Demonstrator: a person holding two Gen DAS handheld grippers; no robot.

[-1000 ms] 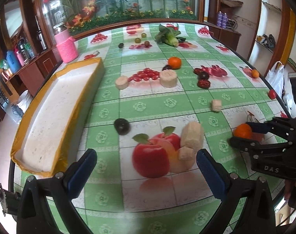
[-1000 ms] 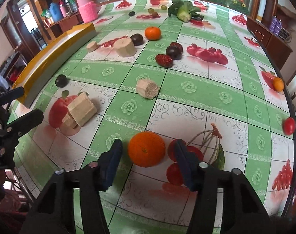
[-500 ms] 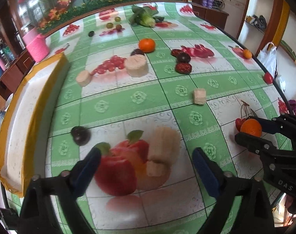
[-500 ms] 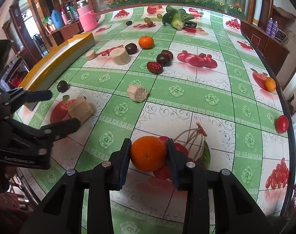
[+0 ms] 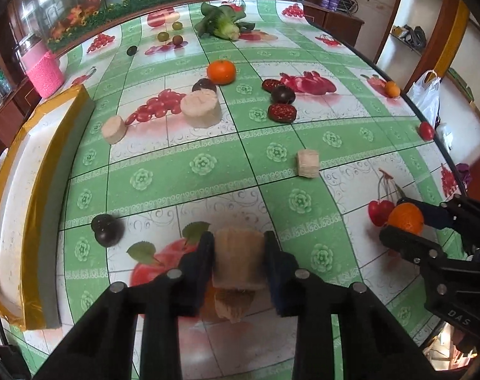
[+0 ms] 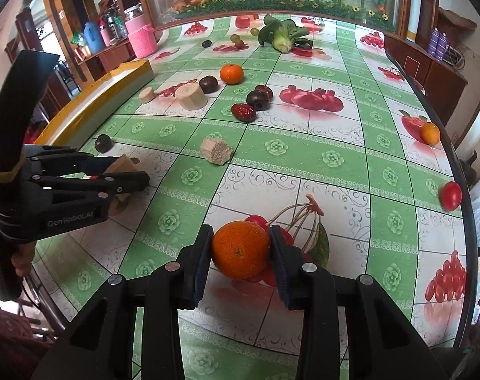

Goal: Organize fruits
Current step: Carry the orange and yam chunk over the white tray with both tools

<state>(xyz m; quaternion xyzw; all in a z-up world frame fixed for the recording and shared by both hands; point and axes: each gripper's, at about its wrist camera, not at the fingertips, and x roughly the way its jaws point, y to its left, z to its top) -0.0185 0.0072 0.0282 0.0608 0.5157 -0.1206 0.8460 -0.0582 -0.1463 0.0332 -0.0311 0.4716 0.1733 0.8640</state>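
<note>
The left gripper [image 5: 239,261] is clenching a tan block [image 5: 238,261], long axis pointing away from the camera, above the worktop [image 5: 208,171]. The right gripper [image 6: 241,255] is clenching an orange [image 6: 241,249]; only its view shows the navel.

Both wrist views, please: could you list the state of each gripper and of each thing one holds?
Left gripper: shut on the tan block.
Tan block: clamped between the pads, a smaller tan piece just beneath it.
Right gripper: shut on the orange.
Orange: clamped between the pads, above the cherry print.
Yellow-edged tray: lying along the table's edge, nothing visible in it.
</note>
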